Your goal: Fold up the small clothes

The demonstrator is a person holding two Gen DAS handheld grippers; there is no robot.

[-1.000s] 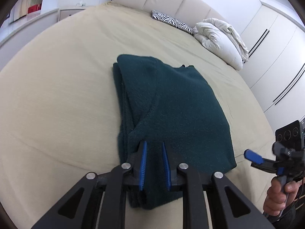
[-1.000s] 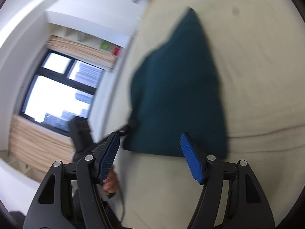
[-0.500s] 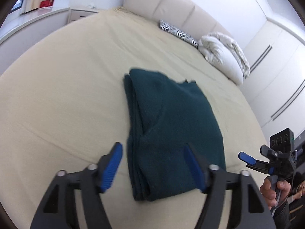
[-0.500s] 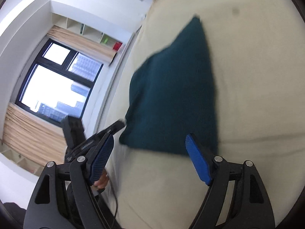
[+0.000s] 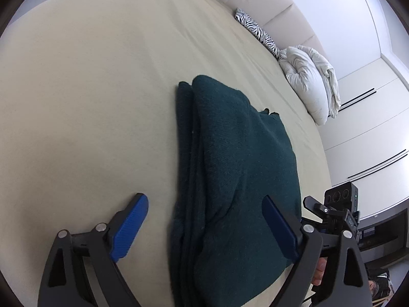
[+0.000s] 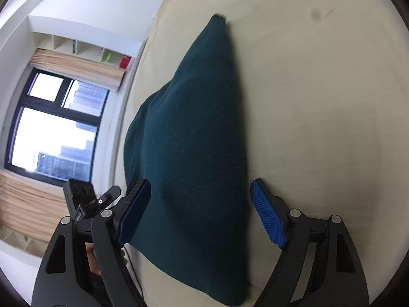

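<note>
A dark green knitted garment (image 5: pixel 237 179) lies folded on the beige bed (image 5: pixel 89 89), its stacked fold edges along its left side. My left gripper (image 5: pixel 204 220) is open and empty, hovering over the garment's near end with its blue pads either side. In the right wrist view the same garment (image 6: pixel 194 148) lies flat ahead. My right gripper (image 6: pixel 202 212) is open and empty over the garment's near edge. The right gripper also shows at the lower right of the left wrist view (image 5: pixel 329 212), and the left gripper shows at the lower left of the right wrist view (image 6: pixel 89 199).
A zebra-print pillow (image 5: pixel 258 33) and a bunched white duvet (image 5: pixel 311 81) lie at the head of the bed by the padded headboard. White wardrobe doors (image 5: pixel 370 133) stand to the right. A window with curtains (image 6: pixel 53 128) lies beyond the bed's far side.
My left gripper has let go of the garment and opened wide, then moved in low over its near end. My right gripper stayed open and moved closer over the garment.
</note>
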